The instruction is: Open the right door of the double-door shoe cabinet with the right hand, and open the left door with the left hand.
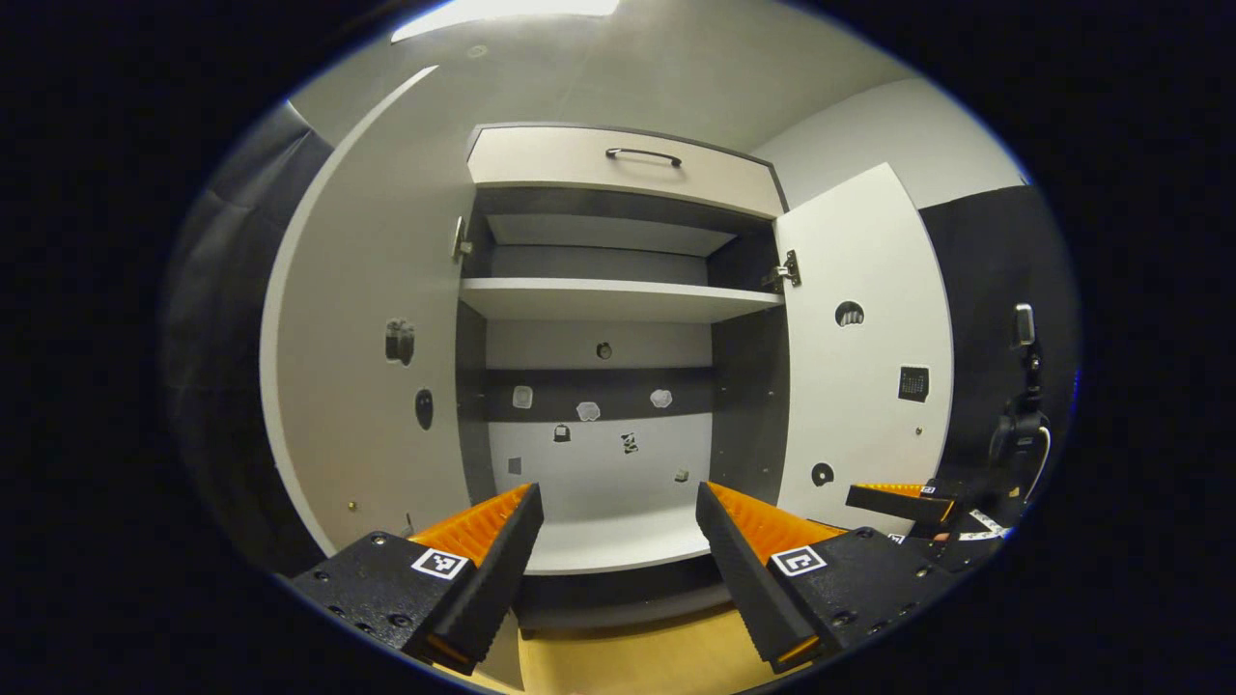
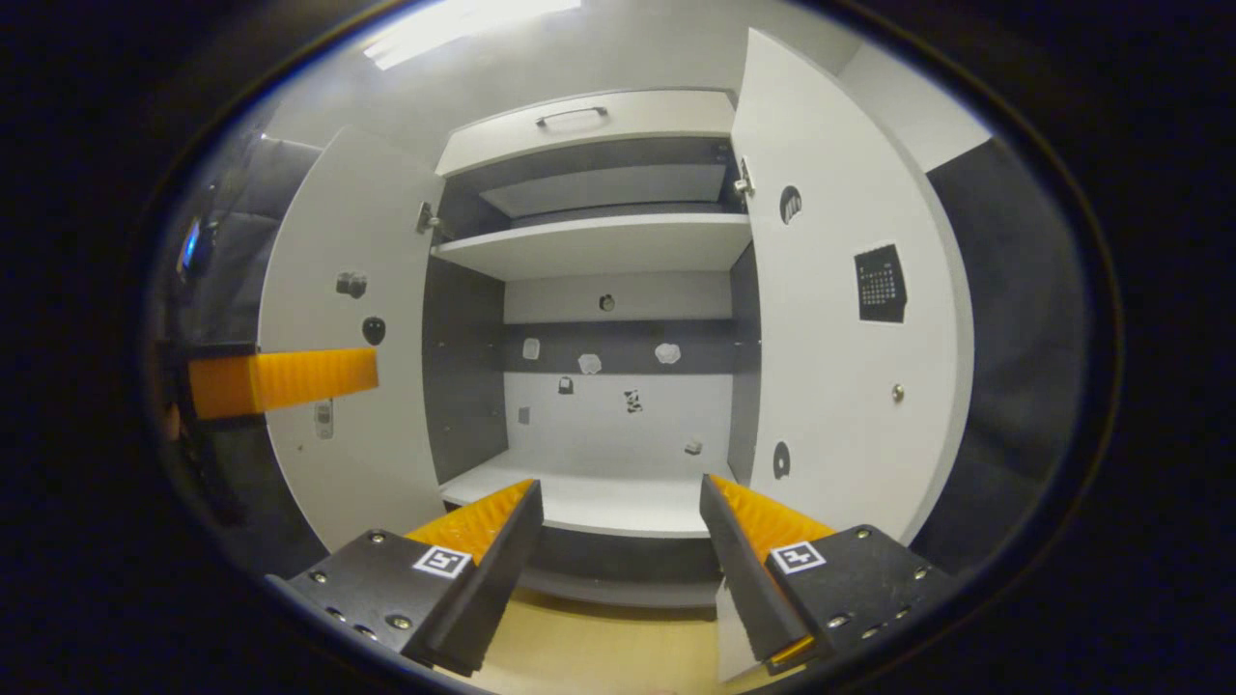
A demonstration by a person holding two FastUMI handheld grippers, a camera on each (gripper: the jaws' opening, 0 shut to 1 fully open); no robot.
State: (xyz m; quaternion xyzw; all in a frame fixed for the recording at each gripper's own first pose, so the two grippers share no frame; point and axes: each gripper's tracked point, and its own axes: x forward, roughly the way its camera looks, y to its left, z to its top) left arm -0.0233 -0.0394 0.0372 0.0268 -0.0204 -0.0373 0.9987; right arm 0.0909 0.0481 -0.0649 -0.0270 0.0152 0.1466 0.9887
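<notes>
Fingers of both the left gripper [image 1: 618,526] and the right gripper [image 2: 620,521] stand apart, holding nothing — the left door [image 1: 367,376] and right door [image 2: 850,319] of the shoe cabinet [image 1: 618,299] are swung wide. Opening looks done; next, I judge, only withdrawal.

No readable words, brands or numbers anywhere I look. Only signs: square black-and-white coded marker tag [image 1: 439,564] on each finger block of my grippers, pattern not decodable. Small dark calendar-like grid sticker [image 2: 880,283] on inner face of white right cabinet door [image 2: 850,386], near outer edge; print too small.
</notes>
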